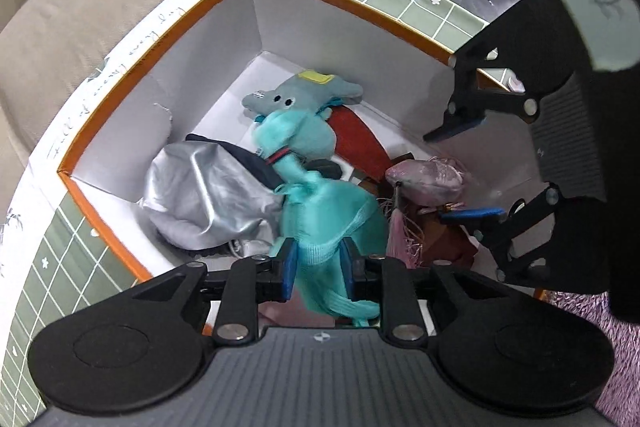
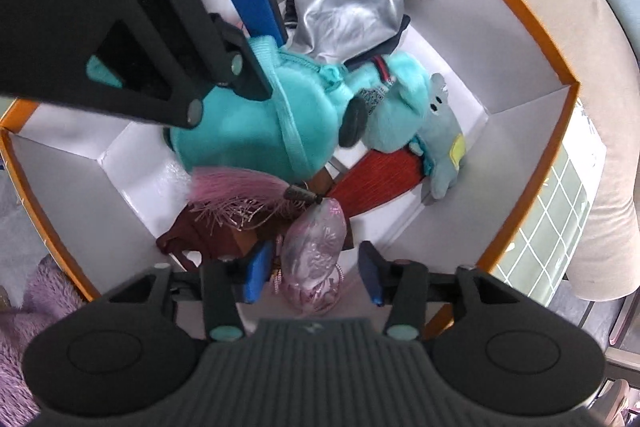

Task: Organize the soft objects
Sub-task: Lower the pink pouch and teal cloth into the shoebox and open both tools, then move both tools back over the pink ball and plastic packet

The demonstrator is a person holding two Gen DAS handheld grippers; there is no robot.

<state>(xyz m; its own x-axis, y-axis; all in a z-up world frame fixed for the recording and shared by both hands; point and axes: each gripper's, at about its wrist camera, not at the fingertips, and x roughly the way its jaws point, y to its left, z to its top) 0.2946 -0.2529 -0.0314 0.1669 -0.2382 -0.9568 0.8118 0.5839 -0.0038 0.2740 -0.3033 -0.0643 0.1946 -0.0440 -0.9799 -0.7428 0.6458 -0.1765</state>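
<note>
The left claw pinches the teal plush backpack by its strap, low inside the box; the right claw gapes wide around the pink pouch (light, squashy; likely best gripped mid-body).

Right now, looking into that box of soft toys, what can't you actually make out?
- Left wrist view: the teal plush is motion-blurred; its lower end is hidden behind the left hand-held gripper.
- Both views: what lies under the silver fabric is covered.
- Right wrist view: the pink pouch runs behind the right hand-held gripper body.
- Box lettering: too distorted to read.
</note>
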